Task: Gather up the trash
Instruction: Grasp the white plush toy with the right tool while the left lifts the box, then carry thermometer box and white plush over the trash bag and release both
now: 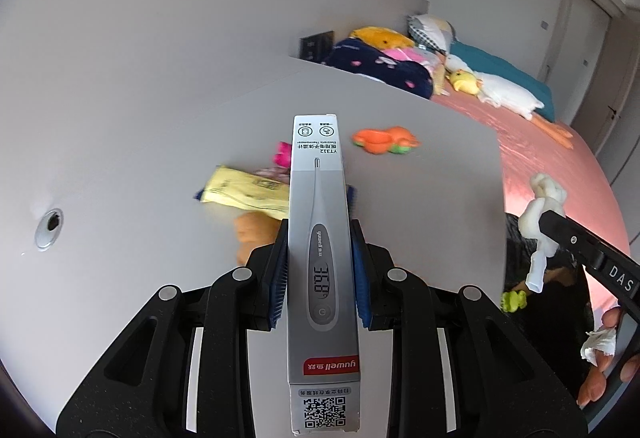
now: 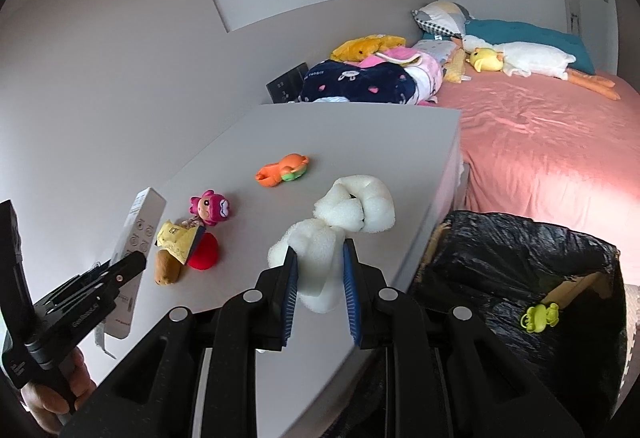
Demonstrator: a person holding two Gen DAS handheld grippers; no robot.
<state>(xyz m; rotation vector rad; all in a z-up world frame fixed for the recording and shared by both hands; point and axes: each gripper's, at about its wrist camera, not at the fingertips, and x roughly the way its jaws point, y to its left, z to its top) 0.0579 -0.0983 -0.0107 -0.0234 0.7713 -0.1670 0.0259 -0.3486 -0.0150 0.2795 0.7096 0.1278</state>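
Note:
My left gripper (image 1: 318,234) is shut on a long grey thermometer box (image 1: 320,198), held above the grey table (image 1: 160,178) and pointing away along the fingers. My right gripper (image 2: 320,250) is shut on a knotted piece of white foam (image 2: 352,210) above the table's near right corner. Right of the table stands a bin lined with a black bag (image 2: 500,258), with a green frog toy (image 2: 540,316) inside. In the right wrist view the left gripper (image 2: 132,262) shows at the left edge with the thermometer box (image 2: 138,226). The foam (image 1: 544,194) also hangs at the right of the left wrist view.
On the table (image 2: 360,134) lie an orange toy (image 2: 282,170), a pink doll (image 2: 210,208), a yellow packet (image 2: 176,238), a red object (image 2: 206,252) and a brown plush (image 2: 168,268). A pink bed (image 2: 540,142) with pillows and plush toys lies beyond. A hand holds crumpled tissue (image 1: 598,346).

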